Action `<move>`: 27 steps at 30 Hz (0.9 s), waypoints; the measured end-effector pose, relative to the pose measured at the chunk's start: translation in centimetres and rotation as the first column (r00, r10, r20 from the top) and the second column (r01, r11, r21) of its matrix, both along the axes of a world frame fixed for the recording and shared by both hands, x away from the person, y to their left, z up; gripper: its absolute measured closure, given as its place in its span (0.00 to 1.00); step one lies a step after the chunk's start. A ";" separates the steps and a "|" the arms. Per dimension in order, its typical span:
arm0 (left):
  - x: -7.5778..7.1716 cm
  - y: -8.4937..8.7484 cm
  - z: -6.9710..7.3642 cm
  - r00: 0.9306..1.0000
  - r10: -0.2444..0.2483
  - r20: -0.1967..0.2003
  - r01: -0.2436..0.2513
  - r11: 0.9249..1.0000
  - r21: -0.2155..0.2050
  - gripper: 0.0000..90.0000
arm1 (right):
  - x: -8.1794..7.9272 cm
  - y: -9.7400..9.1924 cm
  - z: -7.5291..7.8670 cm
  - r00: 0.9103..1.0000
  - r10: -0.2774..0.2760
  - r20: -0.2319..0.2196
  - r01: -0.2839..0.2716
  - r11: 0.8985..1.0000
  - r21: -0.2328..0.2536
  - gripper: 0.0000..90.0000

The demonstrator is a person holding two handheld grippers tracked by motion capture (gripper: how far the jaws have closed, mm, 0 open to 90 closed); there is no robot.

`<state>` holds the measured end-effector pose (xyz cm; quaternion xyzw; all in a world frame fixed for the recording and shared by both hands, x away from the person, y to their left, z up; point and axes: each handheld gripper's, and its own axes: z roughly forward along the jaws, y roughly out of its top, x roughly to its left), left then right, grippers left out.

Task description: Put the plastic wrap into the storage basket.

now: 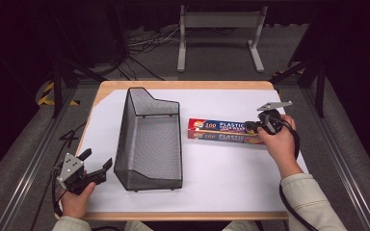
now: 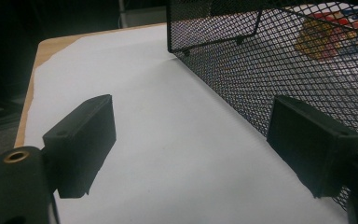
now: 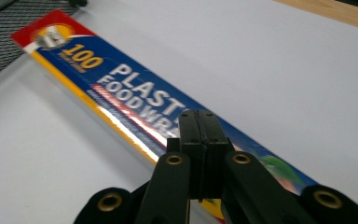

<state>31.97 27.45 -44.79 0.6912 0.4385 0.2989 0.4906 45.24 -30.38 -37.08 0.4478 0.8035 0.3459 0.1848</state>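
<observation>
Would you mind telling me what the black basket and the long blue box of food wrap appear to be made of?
The black mesh basket looks like metal wire mesh with a matt dark coating: you can see the white table cover through its fine diamond grid. The long blue food wrap box seems to be printed cardboard with a glossy finish, since light glints along its edge.

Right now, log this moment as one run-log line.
left gripper: open, beside mesh basket | right gripper: shut, empty, over plastic wrap box | box: flat on table, outside basket
</observation>
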 end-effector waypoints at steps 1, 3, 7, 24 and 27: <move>0.0 0.0 0.0 1.000 0.001 0.000 -0.001 1.000 0.000 0.18 | 0.2 -0.6 0.1 1.000 -0.017 -0.001 0.017 1.000 -0.001 1.00; 0.0 0.0 0.0 1.000 0.002 -0.002 -0.002 1.000 0.003 0.18 | 0.5 -1.5 0.3 0.999 -0.039 -0.004 0.039 0.999 -0.010 1.00; 0.0 0.0 0.0 1.000 0.003 -0.004 -0.003 1.000 0.005 0.18 | 1.4 -3.0 0.5 0.997 -0.077 -0.011 0.077 0.996 -0.037 1.00; -0.3 0.1 -0.2 1.000 0.001 -0.016 -0.001 1.000 0.010 0.18 | 3.8 -6.6 -0.8 0.983 -0.163 -0.089 0.151 0.980 -0.127 1.00; -0.4 0.1 -0.3 1.000 0.001 -0.022 0.000 1.000 0.012 0.18 | 4.2 -7.3 -1.2 0.977 -0.182 -0.115 0.165 0.976 -0.142 1.00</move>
